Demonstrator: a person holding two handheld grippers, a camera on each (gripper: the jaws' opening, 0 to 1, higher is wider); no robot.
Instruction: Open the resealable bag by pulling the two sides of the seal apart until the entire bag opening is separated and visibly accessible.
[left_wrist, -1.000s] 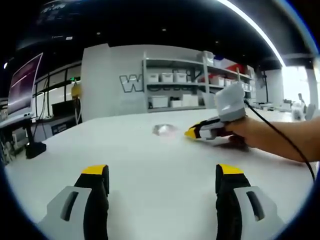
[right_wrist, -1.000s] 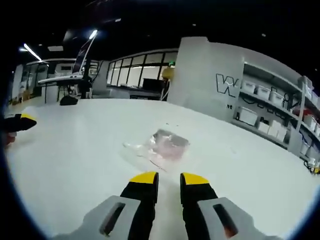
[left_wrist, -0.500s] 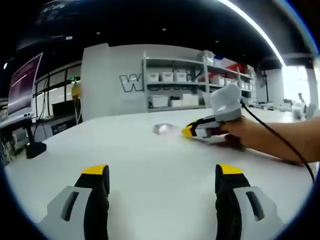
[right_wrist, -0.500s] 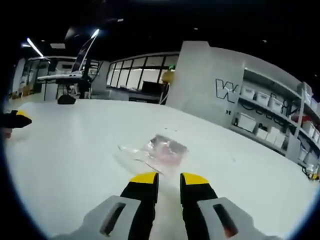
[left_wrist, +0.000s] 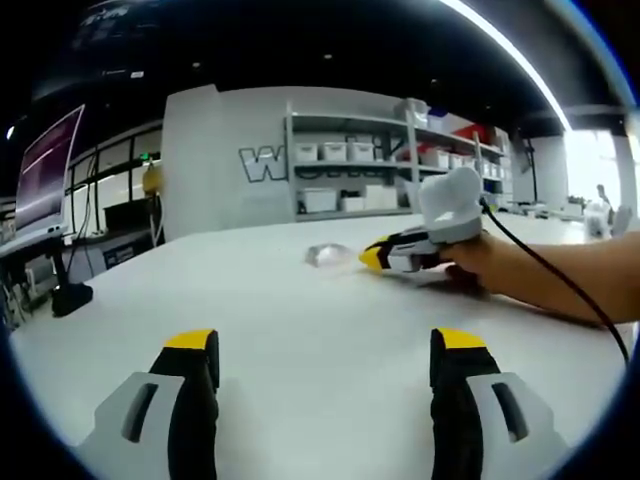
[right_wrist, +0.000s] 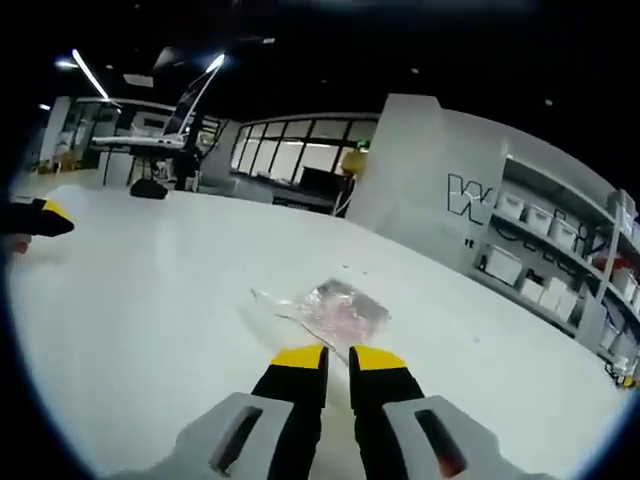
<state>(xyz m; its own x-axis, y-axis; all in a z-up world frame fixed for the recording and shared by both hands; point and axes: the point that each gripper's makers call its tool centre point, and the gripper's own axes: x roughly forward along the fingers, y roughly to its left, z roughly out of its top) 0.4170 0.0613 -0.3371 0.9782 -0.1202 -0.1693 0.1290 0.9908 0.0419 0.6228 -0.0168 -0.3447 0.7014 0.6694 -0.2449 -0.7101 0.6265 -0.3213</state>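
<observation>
Out on the white surface (right_wrist: 120, 300), well away from its edges, we saw the clear resealable bag (right_wrist: 325, 308) lying flat. Our right claw (right_wrist: 338, 357) sat just short of it, jaws nearly together on nothing, the bag directly ahead, its long axis running crosswise. Our left claw (left_wrist: 325, 345) stood wide apart and empty, much farther off.
</observation>
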